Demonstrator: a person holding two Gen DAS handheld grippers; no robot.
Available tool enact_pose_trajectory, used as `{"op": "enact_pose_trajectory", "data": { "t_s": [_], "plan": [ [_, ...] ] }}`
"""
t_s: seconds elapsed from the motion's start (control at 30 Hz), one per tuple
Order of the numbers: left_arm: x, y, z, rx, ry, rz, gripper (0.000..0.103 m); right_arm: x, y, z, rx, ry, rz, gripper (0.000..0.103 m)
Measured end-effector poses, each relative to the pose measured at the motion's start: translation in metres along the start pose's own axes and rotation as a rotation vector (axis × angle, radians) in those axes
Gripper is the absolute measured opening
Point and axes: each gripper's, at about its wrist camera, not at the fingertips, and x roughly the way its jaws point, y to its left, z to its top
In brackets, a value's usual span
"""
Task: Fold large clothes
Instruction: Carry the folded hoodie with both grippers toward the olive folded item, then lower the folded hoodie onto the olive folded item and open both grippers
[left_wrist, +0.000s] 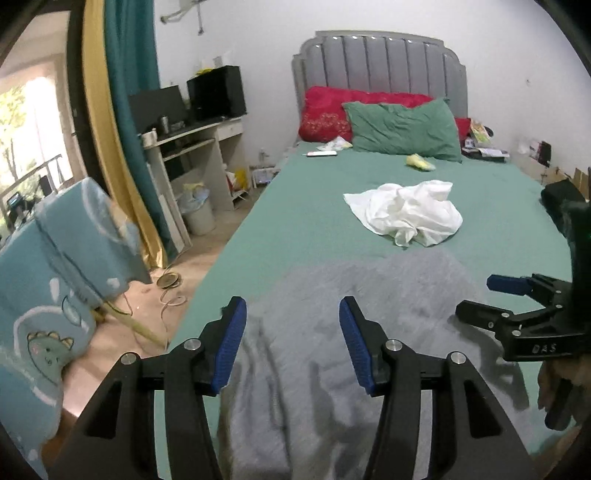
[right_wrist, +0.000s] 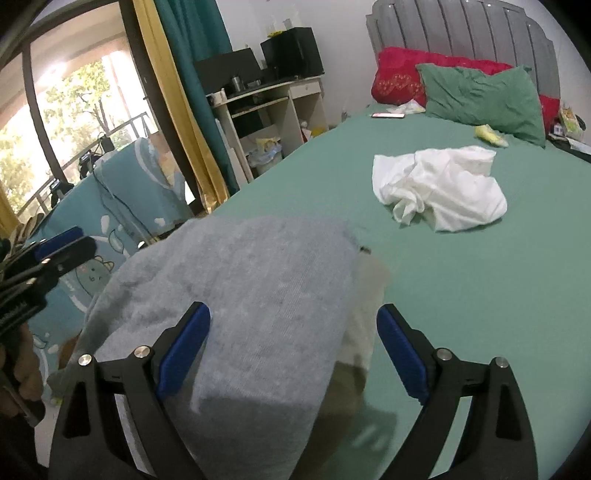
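Lettering "DAS" marks right gripper (left_wrist: 480, 295); both grippers' fingers wide over grey garment (left_wrist: 332, 332).

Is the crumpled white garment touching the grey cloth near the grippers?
Apart. In the right wrist view, bare green bedsheet shows between the crumpled white garment and the grey cloth; the left wrist view shows it too.

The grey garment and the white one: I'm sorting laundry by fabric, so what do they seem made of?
The grey garment looks like a soft, matte knit, perhaps fleece or jersey: faint ribbing and a fuzzy surface show. The white garment looks like thin, smooth woven cloth, maybe cotton, going by its sharp crumples. Neither is certain.
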Motion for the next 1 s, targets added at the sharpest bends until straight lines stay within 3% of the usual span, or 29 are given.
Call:
{"op": "enact_pose_trajectory", "data": {
  "t_s": [0.2,0.3,0.43,0.53,0.63,0.73,0.9,1.0],
  "plan": [
    [0.058,-0.008,0.01,-0.052,0.117,-0.067,0.056,0.012,-0.012,0.013,-0.025,-0.009,-0.064,0.092],
    [0.097,0.001,-0.001,-0.072,0.228,-0.039,0.056,0.025,-0.019,0.016,-0.016,0.008,-0.066,0.099],
    [0.12,0.012,-0.018,-0.103,0.247,-0.051,0.064,0.046,-0.022,0.018,-0.017,0.03,-0.064,0.102],
    [0.127,0.016,-0.024,-0.095,0.244,-0.038,0.075,0.059,-0.017,0.02,-0.041,0.022,-0.084,0.102],
    [0.133,0.028,-0.026,-0.16,0.264,-0.08,0.078,0.069,-0.016,0.022,-0.031,0.031,-0.08,0.102],
    [0.13,0.034,-0.028,-0.206,0.255,-0.096,0.079,0.068,-0.016,0.023,-0.024,0.038,-0.082,0.102],
    [0.095,0.033,-0.03,-0.22,0.217,-0.053,0.079,0.051,-0.012,0.02,-0.019,0.04,-0.102,0.102],
    [0.08,0.034,-0.037,-0.227,0.268,-0.046,0.079,0.039,-0.009,0.015,-0.025,0.038,-0.092,0.102]
  ]
}}
